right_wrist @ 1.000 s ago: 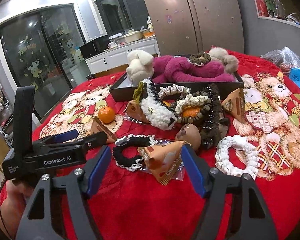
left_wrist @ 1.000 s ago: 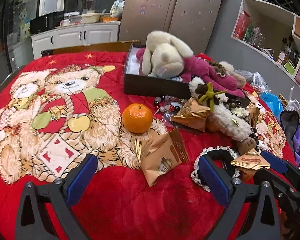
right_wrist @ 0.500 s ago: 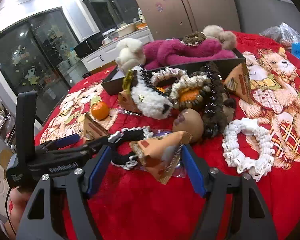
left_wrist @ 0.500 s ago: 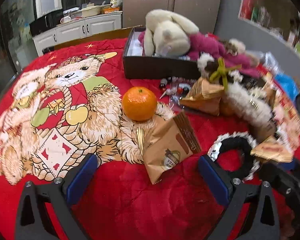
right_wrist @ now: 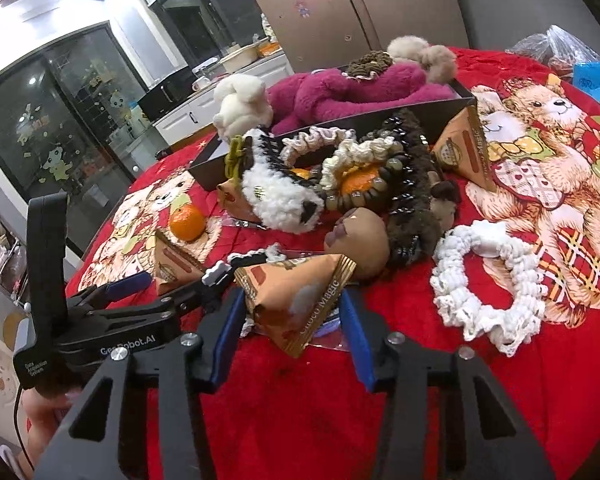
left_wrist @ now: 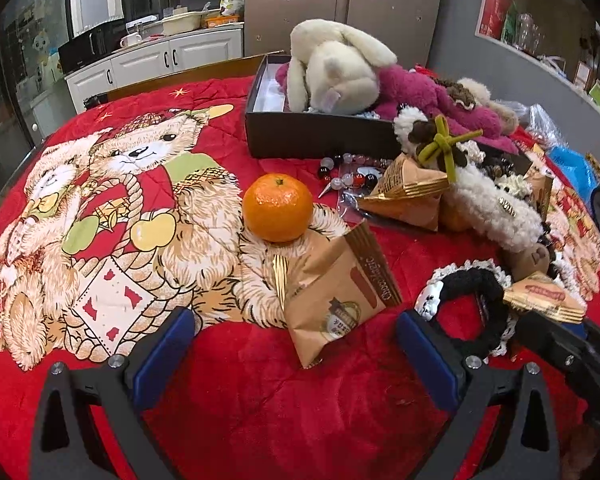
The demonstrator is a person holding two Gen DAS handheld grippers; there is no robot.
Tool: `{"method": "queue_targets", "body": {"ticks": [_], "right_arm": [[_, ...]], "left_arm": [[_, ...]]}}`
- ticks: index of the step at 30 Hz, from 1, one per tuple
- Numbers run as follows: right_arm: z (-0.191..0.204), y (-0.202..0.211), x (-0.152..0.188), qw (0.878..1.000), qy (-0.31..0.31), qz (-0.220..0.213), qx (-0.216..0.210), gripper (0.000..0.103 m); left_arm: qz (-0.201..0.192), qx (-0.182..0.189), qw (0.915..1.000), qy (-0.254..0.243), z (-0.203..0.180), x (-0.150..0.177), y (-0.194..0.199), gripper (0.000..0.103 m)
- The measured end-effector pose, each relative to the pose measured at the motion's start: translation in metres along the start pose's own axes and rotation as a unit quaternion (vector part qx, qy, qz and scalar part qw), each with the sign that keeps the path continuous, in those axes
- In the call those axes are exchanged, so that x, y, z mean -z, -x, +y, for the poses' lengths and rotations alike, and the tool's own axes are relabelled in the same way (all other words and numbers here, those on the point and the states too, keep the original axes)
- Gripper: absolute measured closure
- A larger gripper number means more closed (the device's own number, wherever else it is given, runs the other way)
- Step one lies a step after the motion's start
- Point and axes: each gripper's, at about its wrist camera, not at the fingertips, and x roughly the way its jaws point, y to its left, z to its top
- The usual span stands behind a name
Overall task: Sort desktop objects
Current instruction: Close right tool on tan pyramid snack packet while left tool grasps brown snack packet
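Brown triangular foil snack packet [right_wrist: 296, 300] | right gripper [right_wrist: 290, 320] jaws just closing, pads pressing it | left gripper [left_wrist: 292, 344] spread wide, empty.

Background of a kitchen setting. Left wrist view, upper centre: tall steel refrigerator [left_wrist: 364, 8] with small stickers on its doors. Upper left: white base cabinets [left_wrist: 160, 60] with dark handles, carrying a worktop with a black appliance [left_wrist: 88, 50], a cup and a cream-coloured dish [left_wrist: 182, 22]. Upper right: open wall shelving [left_wrist: 540, 32] holding a red carton, glass jars and small boxes. Far left: dark glazed door [left_wrist: 4, 76] with cartoon stickers. Right wrist view, left of frame: large black-framed glass doors [right_wrist: 60, 120] bearing the same animal stickers, a ceiling light reflected near the upper left corner
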Motion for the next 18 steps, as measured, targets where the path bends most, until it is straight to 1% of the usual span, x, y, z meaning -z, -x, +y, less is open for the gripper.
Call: {"method": "queue_targets", "body": {"ticks": [6,10,11,12,13,14,15,16,17,18], "right_arm": [[0.0034,0.0019,0.0015,1.000,0.007,-0.004,0.002,0.059],[0.0016,0.0032,0.0029,1.000,0.004,-0.004,-0.002,0.061],[0.0013,0.0033,0.0030,1.000,0.004,-0.004,-0.003,0.061],[0.0013,0.0034,0.0031,1.000,0.003,-0.005,-0.004,0.061],[0.0015,0.0033,0.0033,1.000,0.004,-0.004,-0.005,0.062],[0.0018,0.0033,0.0035,1.000,0.004,-0.003,-0.005,0.062],[0.0023,0.0032,0.0036,1.000,0.004,-0.003,-0.005,0.062],[0.0017,0.0035,0.0035,1.000,0.004,-0.003,-0.005,0.062],[0.0017,0.0034,0.0035,1.000,0.004,-0.003,-0.006,0.062],[0.0019,0.0034,0.0035,1.000,0.004,-0.003,-0.006,0.062]], "left_arm": [[-0.002,0.001,1.0000,0.001,-0.0007,0.0006,0.0026,0.001],[-0.007,-0.002,1.0000,0.004,0.0003,-0.0001,0.0032,0.009],[-0.008,-0.004,1.0000,0.002,0.0004,-0.0002,0.0035,0.016],[-0.010,-0.007,0.9999,-0.001,-0.0005,-0.0004,0.0042,0.019],[-0.013,-0.006,0.9999,-0.002,-0.0008,-0.0004,0.0053,0.026],[-0.015,-0.006,0.9999,-0.002,-0.0008,-0.0003,0.0063,0.035],[-0.019,-0.005,0.9998,-0.002,-0.0002,-0.0001,0.0080,0.041],[-0.021,-0.005,0.9998,-0.001,0.0001,-0.0001,0.0088,0.052],[-0.022,-0.005,0.9997,0.001,0.0017,-0.0001,0.0094,0.059],[-0.023,-0.004,0.9997,0.003,0.0032,-0.0003,0.0099,0.061]]}}
